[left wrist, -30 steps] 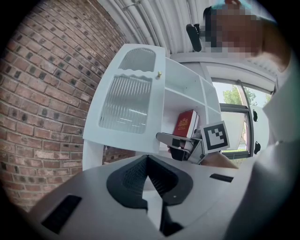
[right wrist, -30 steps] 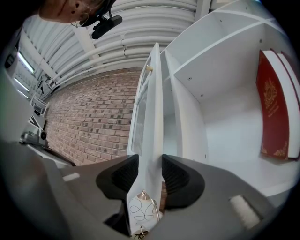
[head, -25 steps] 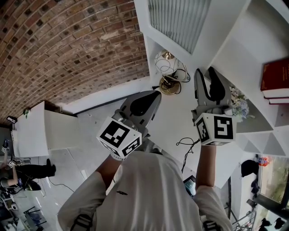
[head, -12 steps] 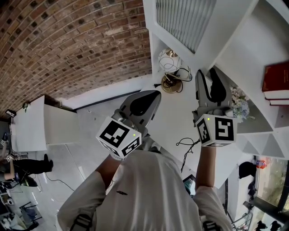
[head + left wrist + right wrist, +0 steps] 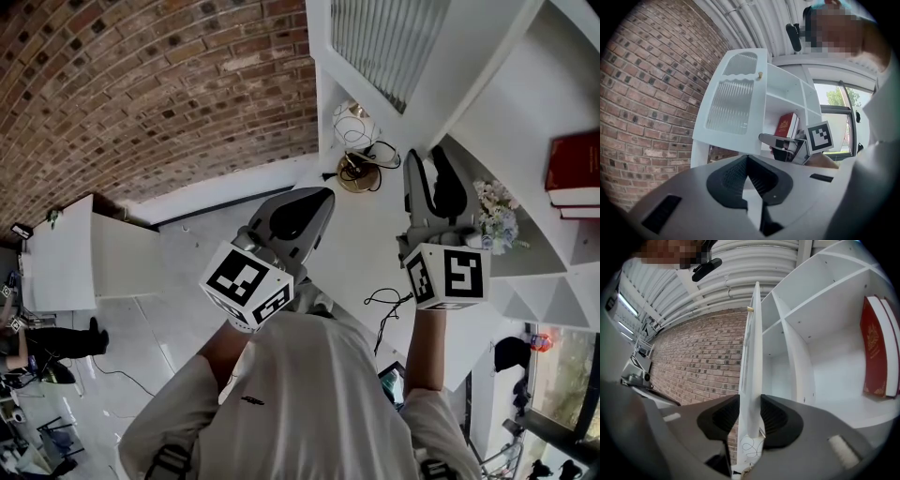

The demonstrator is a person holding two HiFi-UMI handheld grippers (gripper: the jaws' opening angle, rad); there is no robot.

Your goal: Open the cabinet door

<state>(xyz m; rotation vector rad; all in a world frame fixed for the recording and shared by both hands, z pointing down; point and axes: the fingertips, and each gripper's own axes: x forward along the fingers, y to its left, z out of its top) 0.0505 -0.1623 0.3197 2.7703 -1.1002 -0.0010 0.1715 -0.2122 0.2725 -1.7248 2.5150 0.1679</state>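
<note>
right gripper (image 5: 750, 405) closing — door (image 5: 753, 343) between jaws

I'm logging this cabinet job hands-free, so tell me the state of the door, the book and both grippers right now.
White cabinet door with ribbed glass panel: swung out from the cabinet, shelves exposed.
Red book: closed, standing upright in its compartment.
Right gripper: jaws closing on the door's free edge, which stands between the pads.
Left gripper: jaws together, nothing held.
</note>
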